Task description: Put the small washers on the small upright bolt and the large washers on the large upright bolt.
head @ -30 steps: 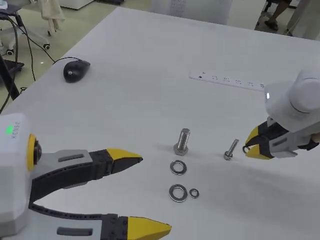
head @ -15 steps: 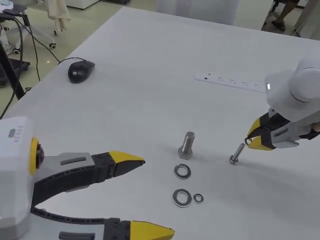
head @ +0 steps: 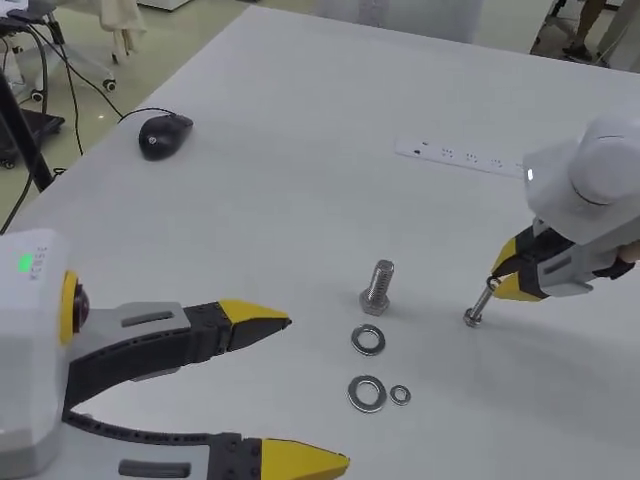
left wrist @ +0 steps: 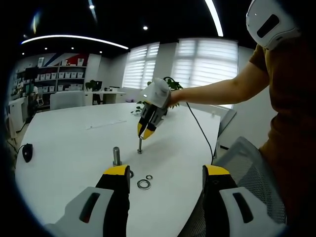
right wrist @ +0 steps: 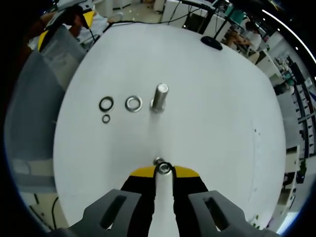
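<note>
the right claw (head: 497, 283) is closed narrowly on a held small washer (right wrist: 164, 169), which is kept flat right at the top of the small bolt (head: 478, 303); whether the ring is already over the tip cannot be told. the small bolt is stood head-down on the table (head: 300, 180), well apart from the other parts. its long axis rises from the surface and is seen leaning a little toward the right claw in the head view. the large bolt (head: 377, 286) is stood upright to its left, head down, threads pointing up. a large washer (head: 368, 340) is laid flat just beside the large bolt. a second large washer (head: 367, 392) is laid nearer the person, with a loose small washer (head: 400, 395) just beside it. the left claw (head: 318, 392) is held wide open at the near left, pointed toward the washers.
</note>
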### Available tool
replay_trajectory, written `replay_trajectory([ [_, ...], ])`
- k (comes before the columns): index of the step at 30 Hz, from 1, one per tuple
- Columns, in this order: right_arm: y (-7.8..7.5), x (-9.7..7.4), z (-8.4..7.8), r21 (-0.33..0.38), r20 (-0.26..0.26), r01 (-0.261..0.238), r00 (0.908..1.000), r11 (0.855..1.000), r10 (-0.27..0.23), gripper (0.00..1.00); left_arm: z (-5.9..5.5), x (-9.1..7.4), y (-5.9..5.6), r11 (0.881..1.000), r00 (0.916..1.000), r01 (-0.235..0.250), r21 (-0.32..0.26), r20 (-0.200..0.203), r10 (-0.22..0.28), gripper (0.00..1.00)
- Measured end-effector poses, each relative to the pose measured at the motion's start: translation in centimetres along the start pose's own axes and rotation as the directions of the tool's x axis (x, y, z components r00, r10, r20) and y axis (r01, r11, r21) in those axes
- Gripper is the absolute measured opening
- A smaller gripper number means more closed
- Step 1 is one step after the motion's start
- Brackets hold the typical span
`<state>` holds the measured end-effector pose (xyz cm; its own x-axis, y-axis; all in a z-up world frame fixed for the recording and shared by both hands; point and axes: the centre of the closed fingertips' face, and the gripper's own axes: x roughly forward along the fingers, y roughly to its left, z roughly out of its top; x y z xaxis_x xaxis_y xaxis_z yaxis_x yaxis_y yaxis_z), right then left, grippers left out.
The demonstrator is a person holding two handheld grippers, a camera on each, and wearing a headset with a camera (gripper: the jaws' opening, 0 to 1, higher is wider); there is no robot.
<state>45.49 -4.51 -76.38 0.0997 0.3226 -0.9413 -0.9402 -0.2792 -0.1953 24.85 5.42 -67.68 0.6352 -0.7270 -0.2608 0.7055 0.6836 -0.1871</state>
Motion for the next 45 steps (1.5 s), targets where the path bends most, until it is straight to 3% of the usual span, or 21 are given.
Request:
replay_trajectory([
  [11, 0.0, 0.9, -0.3, 0.002, -0.009, -0.014, 0.9999, 1.0, 0.014, 0.12, -0.1, 0.0, 0.0, 1.0, 1.0, -0.002, -0.004, -0.004, 0.002, 0.59],
  [28, 0.8, 4.2, -1.3, 0.036, -0.017, -0.045, 0.9988, 0.998, 0.046, 0.13, -0.6, 0.1, 0.2, 1.0, 0.9999, -0.005, -0.024, -0.014, 0.005, 0.59],
  [45, 0.9, 5.1, -1.1, 0.045, -0.008, -0.044, 0.999, 0.998, 0.044, 0.14, -0.8, 0.3, 0.4, 1.0, 0.9996, -0.007, -0.023, -0.027, 0.006, 0.59],
])
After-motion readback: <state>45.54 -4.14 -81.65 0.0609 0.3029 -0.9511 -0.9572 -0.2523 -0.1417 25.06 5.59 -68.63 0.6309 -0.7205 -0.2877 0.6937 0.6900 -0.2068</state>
